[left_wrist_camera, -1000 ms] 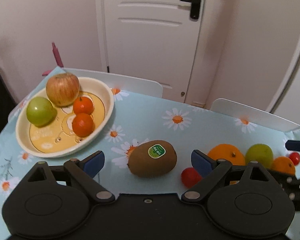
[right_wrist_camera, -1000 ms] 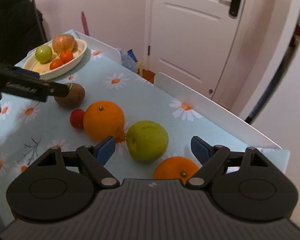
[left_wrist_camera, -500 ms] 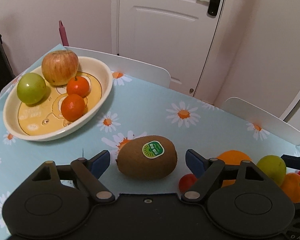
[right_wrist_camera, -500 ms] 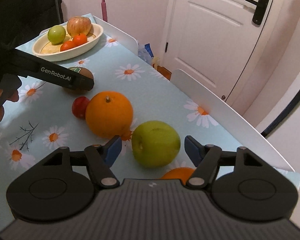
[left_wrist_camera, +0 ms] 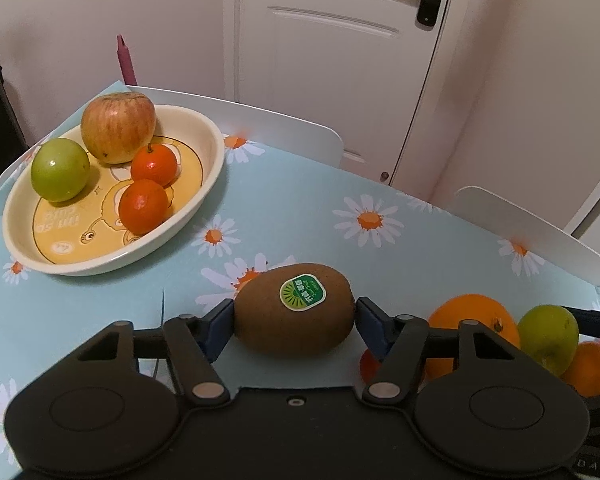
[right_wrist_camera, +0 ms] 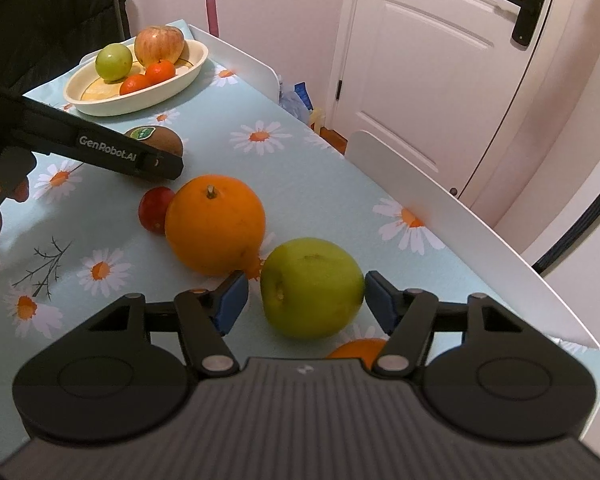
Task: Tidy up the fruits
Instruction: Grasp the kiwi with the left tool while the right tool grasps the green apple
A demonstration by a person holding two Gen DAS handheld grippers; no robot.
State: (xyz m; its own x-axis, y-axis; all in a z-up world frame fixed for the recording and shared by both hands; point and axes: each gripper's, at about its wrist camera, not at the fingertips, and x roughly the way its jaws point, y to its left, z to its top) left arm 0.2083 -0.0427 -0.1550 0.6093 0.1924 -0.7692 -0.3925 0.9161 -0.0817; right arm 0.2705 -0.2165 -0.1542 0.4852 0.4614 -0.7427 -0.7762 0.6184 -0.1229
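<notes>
— Tongs first: what is each one doing?

— My left gripper point(left_wrist_camera: 294, 318) has its blue pads touching both ends of the brown fuzzy kiwi with the green sticker point(left_wrist_camera: 295, 309), so it is closed on it, and the kiwi sits on the pale blue daisy-print tablecloth point(left_wrist_camera: 300, 216). My right gripper point(right_wrist_camera: 306, 300) straddles the green apple point(right_wrist_camera: 312, 288). Its right pad touches the apple, its left pad stands just beside it with a thin gap, so the jaws are partly open and nothing is held yet.

— Where is the other fruit?

— In the right wrist view, a large orange with a stem point(right_wrist_camera: 215, 226) lies just left of the green apple and a little farther off, touching or nearly touching it. A small red round fruit point(right_wrist_camera: 154, 210) sits against the orange's left side. A smaller orange point(right_wrist_camera: 358, 350) peeks out near my right gripper, mostly hidden.

— And the dish?

— At far left, the cream oval dish with a yellow cartoon base point(left_wrist_camera: 204, 200) holds a red-streaked apple point(left_wrist_camera: 118, 128), a small green round fruit point(left_wrist_camera: 60, 170) and two tangerines point(left_wrist_camera: 144, 206), well apart from the kiwi.
</notes>
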